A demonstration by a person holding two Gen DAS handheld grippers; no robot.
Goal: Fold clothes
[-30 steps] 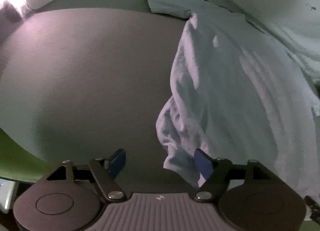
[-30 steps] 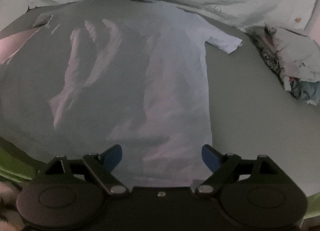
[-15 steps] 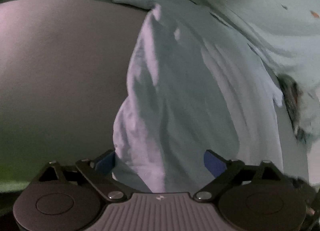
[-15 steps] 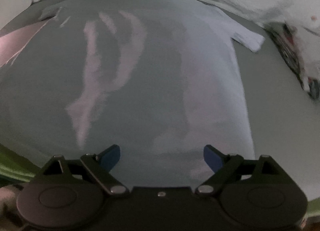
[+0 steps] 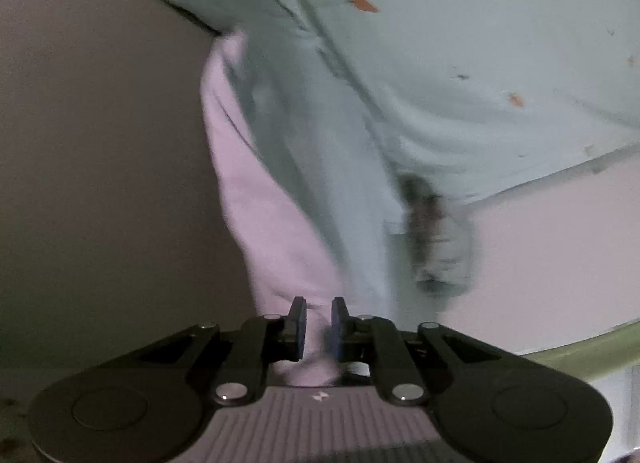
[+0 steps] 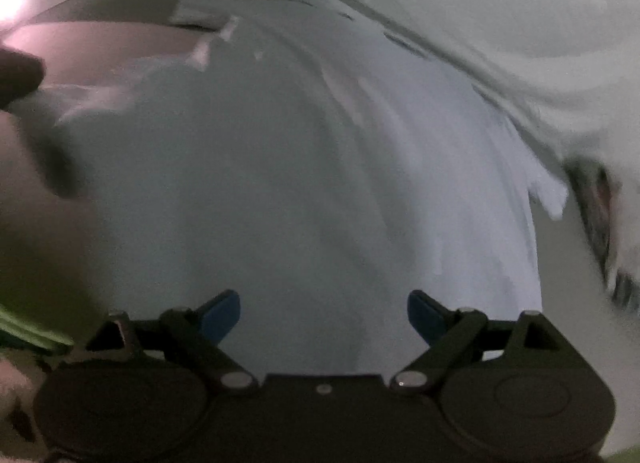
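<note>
White shirt (image 5: 276,231) hem pinched as left gripper (image 5: 319,327) closes (blurry); right gripper (image 6: 324,313) wide apart, empty, over shirt.

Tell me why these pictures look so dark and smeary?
Left wrist view: dim light, the white shirt looks pinkish, and the dark clothes pile is smeared by motion. Right wrist view: everything is streaky with blur, plus bright glare in the top-left corner.

left gripper (image 5: 319,325): jaws closing, pinching cloth (image 5: 280,247)
right gripper (image 6: 323,313): jaws wide apart, pointing down, holding nothing
</note>
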